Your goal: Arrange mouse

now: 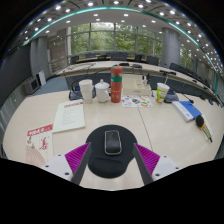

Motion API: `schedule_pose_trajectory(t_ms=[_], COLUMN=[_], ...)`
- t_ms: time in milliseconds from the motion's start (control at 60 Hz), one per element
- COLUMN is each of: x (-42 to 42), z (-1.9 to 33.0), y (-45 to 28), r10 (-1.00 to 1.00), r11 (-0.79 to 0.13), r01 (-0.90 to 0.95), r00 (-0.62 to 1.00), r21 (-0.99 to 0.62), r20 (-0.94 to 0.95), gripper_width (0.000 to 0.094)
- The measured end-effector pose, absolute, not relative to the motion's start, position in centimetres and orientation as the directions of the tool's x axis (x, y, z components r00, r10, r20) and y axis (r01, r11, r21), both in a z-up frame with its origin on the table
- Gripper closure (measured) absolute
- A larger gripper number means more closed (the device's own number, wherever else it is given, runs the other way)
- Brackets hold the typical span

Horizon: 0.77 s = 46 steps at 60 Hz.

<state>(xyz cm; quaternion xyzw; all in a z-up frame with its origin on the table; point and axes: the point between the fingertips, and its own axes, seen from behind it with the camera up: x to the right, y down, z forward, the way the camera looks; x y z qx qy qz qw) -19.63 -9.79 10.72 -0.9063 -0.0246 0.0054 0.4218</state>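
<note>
My gripper (112,166) hung low over the bench (160,125) with its two fingers spread apart, their magenta pads (78,154) facing inward and pressing on nothing. One mouse (112,142), dark with a paler top, lay between the fingers on one round black mouse mat (112,155), with a clear gap to each pad. It rested on the mat by its own weight, pointing away from me.

Beyond the mat, to my left, I counted one sheet of paper (70,116) lying flat, and nearer me one small red-and-white leaflet (39,131). Further on stood one tall red canister (116,84) upright, near the middle of the bench. Just left of it were two white cups (86,89), close together. To the right of the canister stood one green-patterned cup (162,92). Further right lay one blue-and-white booklet (186,109), and beside it a small dark object I could not identify.

Behind the bench ran tall windows (110,40).
</note>
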Motion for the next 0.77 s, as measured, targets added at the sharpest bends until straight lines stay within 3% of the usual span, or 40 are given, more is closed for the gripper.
schedule_pose_trajectory(t_ms=[283,550,767], x=[-18.6,-16.9,-16.9], z=[19.7,23.0,25.3], y=[-23.5,-33.4,-37.2], r10=[0.019,0.023,0.035], r11=[-0.605,-0.573,-0.539], r01=[0.053,0.065,0.029], r00=[0.998,0.998,0.999], r21=[-0.795,-0.817,-0.842], r20=[0.053,0.064,0.012], gripper_width=[0.0079,0.0083,0.0081])
